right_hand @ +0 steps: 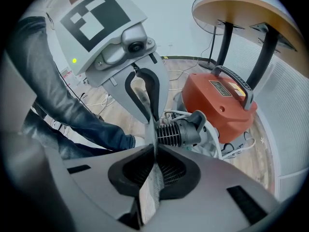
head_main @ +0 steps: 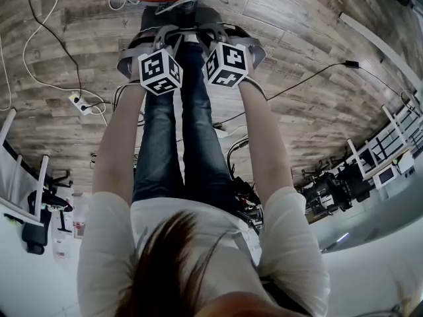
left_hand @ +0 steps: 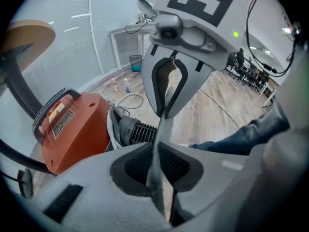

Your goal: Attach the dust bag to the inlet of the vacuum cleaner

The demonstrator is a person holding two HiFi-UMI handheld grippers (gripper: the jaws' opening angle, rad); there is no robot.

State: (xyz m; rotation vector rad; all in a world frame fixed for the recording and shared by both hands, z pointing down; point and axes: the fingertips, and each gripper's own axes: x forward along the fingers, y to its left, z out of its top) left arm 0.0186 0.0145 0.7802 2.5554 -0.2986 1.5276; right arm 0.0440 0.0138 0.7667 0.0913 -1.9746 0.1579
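- The dust bag [left_hand: 162, 129] shows edge-on as a thin grey sheet, stretched between the two grippers at the centre of both gripper views.
- The fingers of the left gripper [left_hand: 157, 151] are clenched on the bag, and so are those of the right gripper [right_hand: 155, 151].
- The orange vacuum cleaner [left_hand: 72, 129] is seen on the wood floor [head_main: 297, 32], at the left of the left gripper view, its black ribbed tube [left_hand: 140, 129] just behind the bag.

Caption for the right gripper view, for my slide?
Right tool and left tool clamp one edge of the grey bag, before the ribbed black hose of the orange vacuum.
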